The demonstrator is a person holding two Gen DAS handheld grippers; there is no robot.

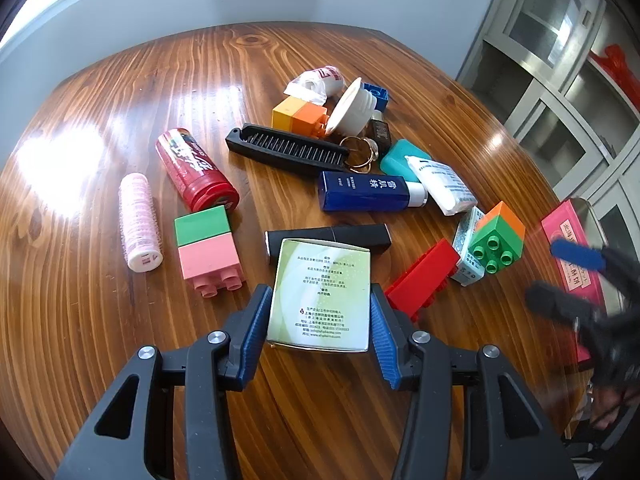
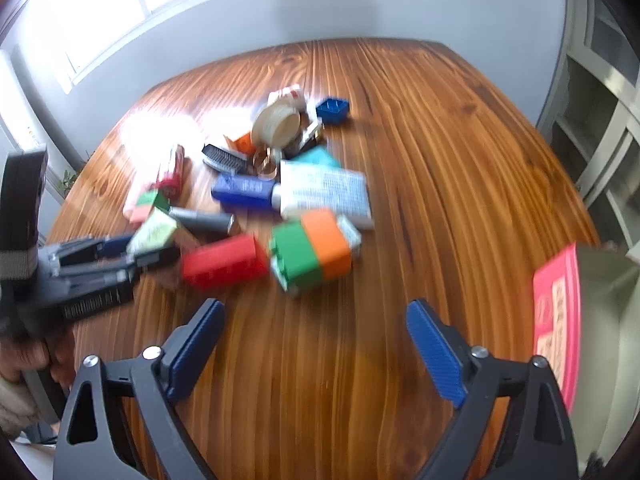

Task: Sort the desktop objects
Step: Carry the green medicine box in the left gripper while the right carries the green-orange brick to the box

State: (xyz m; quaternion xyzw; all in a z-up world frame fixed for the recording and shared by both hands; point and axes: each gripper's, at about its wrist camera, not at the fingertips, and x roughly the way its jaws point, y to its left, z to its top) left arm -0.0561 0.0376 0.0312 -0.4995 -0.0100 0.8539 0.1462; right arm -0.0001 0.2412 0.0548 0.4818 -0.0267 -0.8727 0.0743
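A person is standing over a glossy, strongly grained wooden table, working a two-finger gripper in each hand. The left gripper is pinching a small pale green cardboard box between its ribbed blue pads, one pad pressing on each side, with the box tilting above the tabletop near the front of the clutter. The right gripper is hovering over bare wood with its fingers spread wide and nothing between them; its view is blurring, so fine detail is lost.

This looks like the carrying step for one item, and the next move probably calls for bringing the box to its proper group and letting go gently, since thin card can crumple.

Beyond the box, mixed things are lying close together: a smooth red can on its side, a fuzzy pink hair roller, a studded green and pink block, a toothed black comb, a glossy navy bottle and a red brick.
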